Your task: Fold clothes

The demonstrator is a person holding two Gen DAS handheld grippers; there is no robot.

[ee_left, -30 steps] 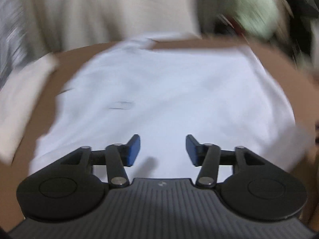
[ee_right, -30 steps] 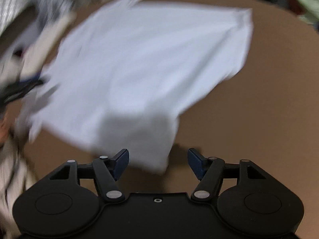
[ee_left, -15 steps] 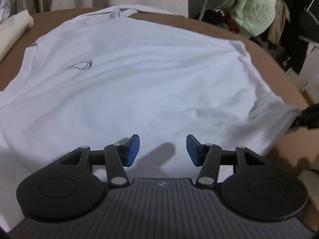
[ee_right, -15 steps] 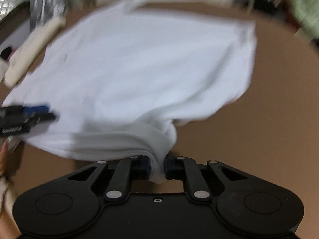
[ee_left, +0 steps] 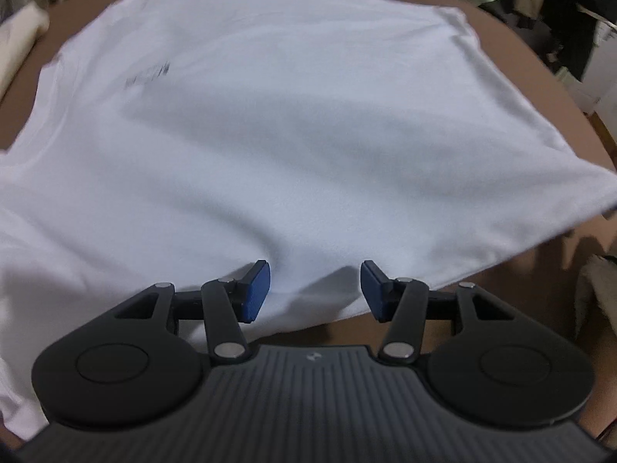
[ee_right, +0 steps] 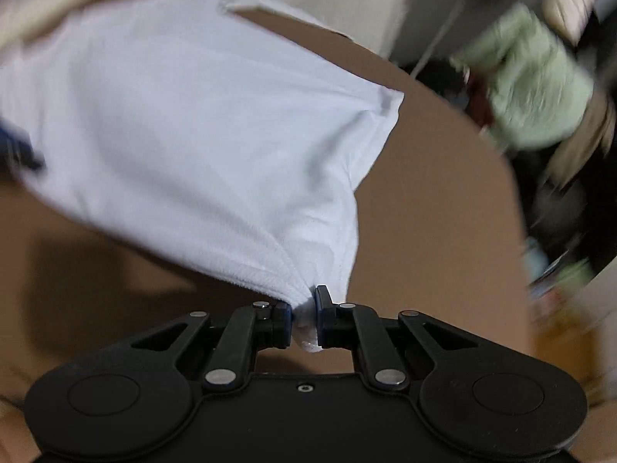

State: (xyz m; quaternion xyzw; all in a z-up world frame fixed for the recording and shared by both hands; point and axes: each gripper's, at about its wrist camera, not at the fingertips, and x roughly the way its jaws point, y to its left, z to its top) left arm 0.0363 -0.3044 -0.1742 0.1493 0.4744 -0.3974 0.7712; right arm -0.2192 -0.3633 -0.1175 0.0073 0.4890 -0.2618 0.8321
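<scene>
Shirt: a white cotton T-shirt (ee_left: pixel 300 123) is lying spread over a brown round table (ee_left: pixel 513 61), with a small dark print (ee_left: pixel 148 75) on the chest, too blurred to read.
Right gripper: the right gripper (ee_right: pixel 302 316) is pinching a bunched corner of the T-shirt's hem (ee_right: pixel 304 305), jaws nearly together with white cloth squeezed between them; the fabric is rising from the table toward this grip.
Left gripper: the left gripper (ee_left: pixel 315 289) is hanging over the near hem of the T-shirt, jaws wide apart and gripping nothing, its blue pads (ee_left: pixel 256 289) showing.
Table: bare brown surface is showing to the right of the shirt (ee_right: pixel 435 200).
Surroundings: a pale green padded garment (ee_right: pixel 536 88) is sitting beyond the table's far edge, blurred.
</scene>
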